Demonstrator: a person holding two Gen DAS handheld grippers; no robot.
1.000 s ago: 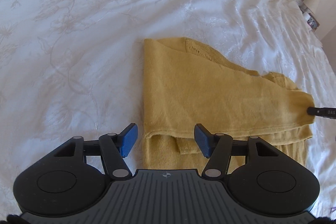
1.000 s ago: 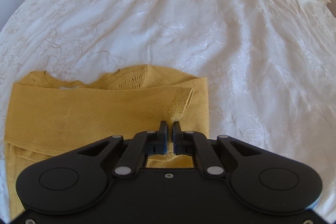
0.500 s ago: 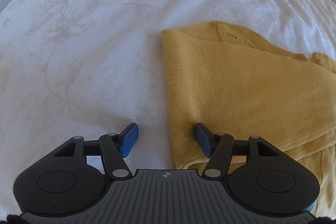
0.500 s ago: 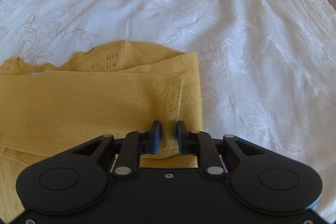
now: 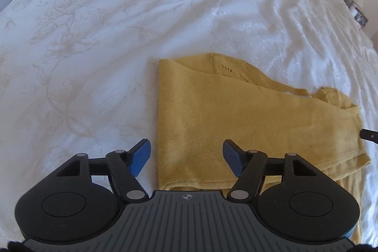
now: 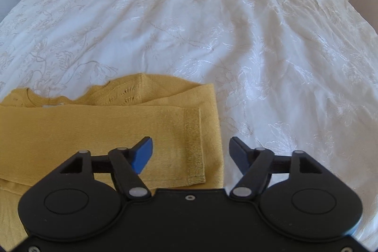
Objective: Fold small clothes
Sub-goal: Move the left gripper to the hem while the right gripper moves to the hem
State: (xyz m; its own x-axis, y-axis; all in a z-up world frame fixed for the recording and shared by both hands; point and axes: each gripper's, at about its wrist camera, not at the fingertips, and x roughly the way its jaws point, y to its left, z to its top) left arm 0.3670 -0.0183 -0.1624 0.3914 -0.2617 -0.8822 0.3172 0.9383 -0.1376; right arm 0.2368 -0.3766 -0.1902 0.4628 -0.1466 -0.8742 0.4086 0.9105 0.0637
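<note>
A mustard knit sweater (image 5: pixel 248 124) lies part-folded on the white bedspread (image 5: pixel 118 39), its folded edge just ahead of the left claw (image 5: pixel 186 155), its sleeve cuff (image 6: pixel 192 145) between the right claw's (image 6: pixel 191 155) spread jaws. Both claws gape, empty. The next fold wants matched grips at both ends, lifted evenly. Half a second earlier, the right claw was nearly closed on that cuff.

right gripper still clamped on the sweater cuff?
No: in the right wrist view the right gripper stands wide open, its blue pads apart above the yellow sweater sleeve cuff, gripping nothing.
</note>
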